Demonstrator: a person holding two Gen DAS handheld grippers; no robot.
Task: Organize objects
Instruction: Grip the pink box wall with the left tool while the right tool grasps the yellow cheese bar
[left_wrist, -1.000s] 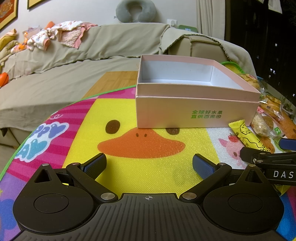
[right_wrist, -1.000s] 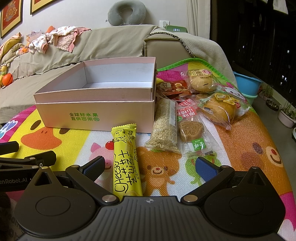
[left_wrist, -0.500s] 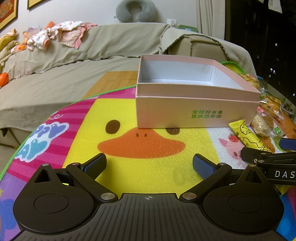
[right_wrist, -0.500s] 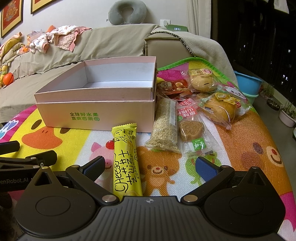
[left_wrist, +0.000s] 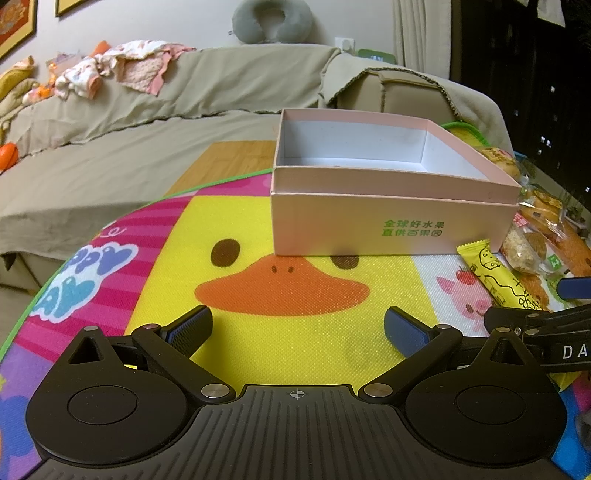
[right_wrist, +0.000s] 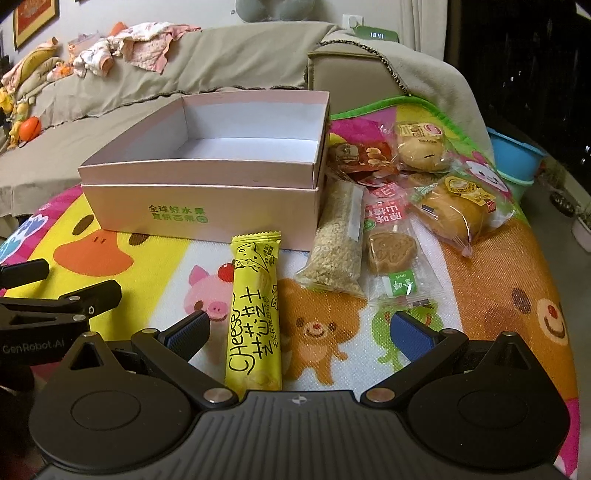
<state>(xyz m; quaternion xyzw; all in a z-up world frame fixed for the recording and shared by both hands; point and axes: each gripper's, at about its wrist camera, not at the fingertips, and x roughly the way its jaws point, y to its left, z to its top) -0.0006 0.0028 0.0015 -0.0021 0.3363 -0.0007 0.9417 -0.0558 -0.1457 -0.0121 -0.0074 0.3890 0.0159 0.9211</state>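
In the left wrist view, the left tongs (left_wrist: 297, 328) hang spread wide and empty over the cartoon duck play mat (left_wrist: 288, 332), facing the open pink cardboard box (left_wrist: 388, 218) at centre frame, which holds nothing.

In the right wrist view, the right tongs (right_wrist: 299, 330) gape, gripping nothing, with the yellow cheese snack bar wrapper (right_wrist: 255, 314) lying between them. A clear packet of grain bar (right_wrist: 338, 243) and wrapped buns (right_wrist: 448, 212) lie right of the box. Sorting appears not yet begun; the next move likely calls for closing on the yellow bar and carrying it into the box.
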